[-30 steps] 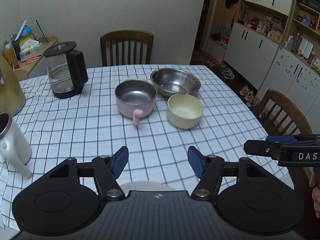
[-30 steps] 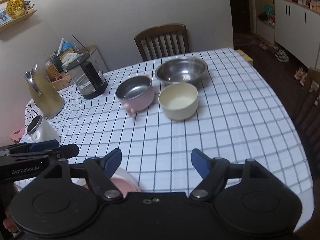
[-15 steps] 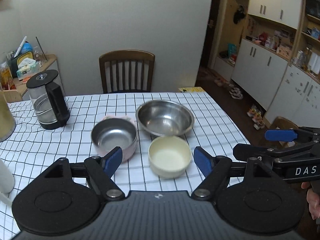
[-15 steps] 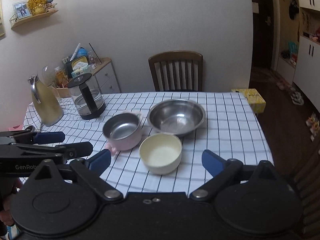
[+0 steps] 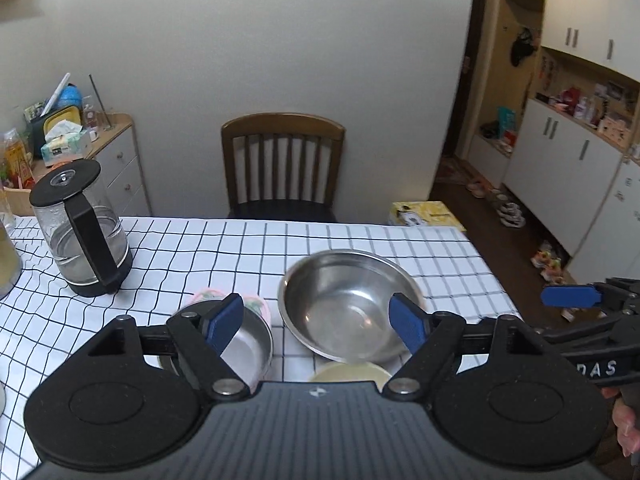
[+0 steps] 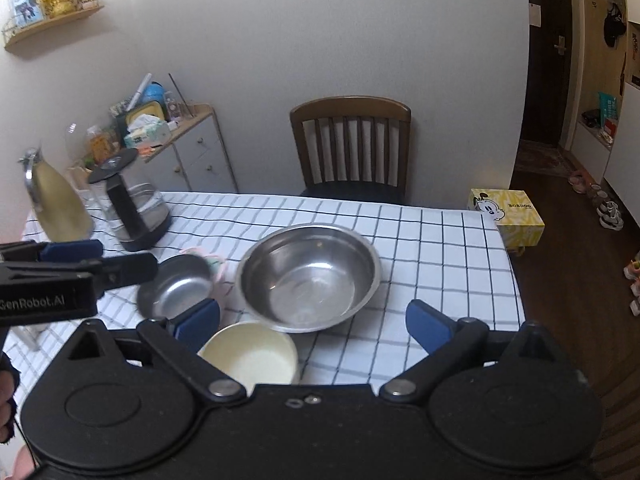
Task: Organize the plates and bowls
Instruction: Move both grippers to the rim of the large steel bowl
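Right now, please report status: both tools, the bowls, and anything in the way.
Left tool and right tool open, empty. Steel bowl, cream bowl and pink pot sit apart, unstacked. Kettle off to the side, nothing blocking.

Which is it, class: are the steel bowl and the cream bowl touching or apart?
Cannot tell. In the right wrist view the cream bowl overlaps the steel bowl rim, with no clear gap or contact.

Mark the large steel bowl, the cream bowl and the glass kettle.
large steel bowl (image 6: 308, 280): right wrist view, inner floor.
cream bowl (image 6: 252, 356): right wrist view, inside.
glass kettle (image 5: 86, 236): left wrist view, black handle.
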The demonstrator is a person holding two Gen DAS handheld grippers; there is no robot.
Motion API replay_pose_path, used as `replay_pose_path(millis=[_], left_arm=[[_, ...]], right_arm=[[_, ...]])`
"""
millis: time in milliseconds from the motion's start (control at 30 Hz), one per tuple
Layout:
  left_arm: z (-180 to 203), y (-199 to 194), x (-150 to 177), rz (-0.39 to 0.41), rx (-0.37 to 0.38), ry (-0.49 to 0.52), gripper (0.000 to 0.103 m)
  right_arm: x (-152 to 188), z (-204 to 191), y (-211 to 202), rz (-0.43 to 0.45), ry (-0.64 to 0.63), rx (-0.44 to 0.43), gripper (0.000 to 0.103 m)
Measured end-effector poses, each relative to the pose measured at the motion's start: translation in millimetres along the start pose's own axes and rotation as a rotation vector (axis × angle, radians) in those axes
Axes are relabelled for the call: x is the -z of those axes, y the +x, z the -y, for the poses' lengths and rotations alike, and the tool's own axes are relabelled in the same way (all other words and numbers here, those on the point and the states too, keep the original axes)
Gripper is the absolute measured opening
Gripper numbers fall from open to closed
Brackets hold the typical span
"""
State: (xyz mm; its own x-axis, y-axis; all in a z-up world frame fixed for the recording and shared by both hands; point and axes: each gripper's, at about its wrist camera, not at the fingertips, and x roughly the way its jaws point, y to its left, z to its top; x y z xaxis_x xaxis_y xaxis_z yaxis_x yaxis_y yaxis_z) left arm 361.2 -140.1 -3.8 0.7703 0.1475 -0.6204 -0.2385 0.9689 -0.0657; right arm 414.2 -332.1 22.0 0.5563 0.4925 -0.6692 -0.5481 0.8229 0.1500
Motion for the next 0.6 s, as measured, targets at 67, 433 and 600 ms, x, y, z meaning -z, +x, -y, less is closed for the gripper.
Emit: replay_pose_path(millis=[67, 433, 600], left_arm=[[-1, 19, -6, -0.027, -0.005, -0.011, 0.080], [-7, 126, -28, -0.181, -0.069, -0.019, 0.080], [-8, 166, -28, -0.249, -0.095, -0.026, 0.080]], right_arm=[[-6, 6, 15, -0.011, -0.009, 0.006, 0.100], [-17, 33, 93, -0.096, -0.005, 0.039, 0.100], [-14, 42, 123, -0.139, 0.007, 0.069, 0.099]])
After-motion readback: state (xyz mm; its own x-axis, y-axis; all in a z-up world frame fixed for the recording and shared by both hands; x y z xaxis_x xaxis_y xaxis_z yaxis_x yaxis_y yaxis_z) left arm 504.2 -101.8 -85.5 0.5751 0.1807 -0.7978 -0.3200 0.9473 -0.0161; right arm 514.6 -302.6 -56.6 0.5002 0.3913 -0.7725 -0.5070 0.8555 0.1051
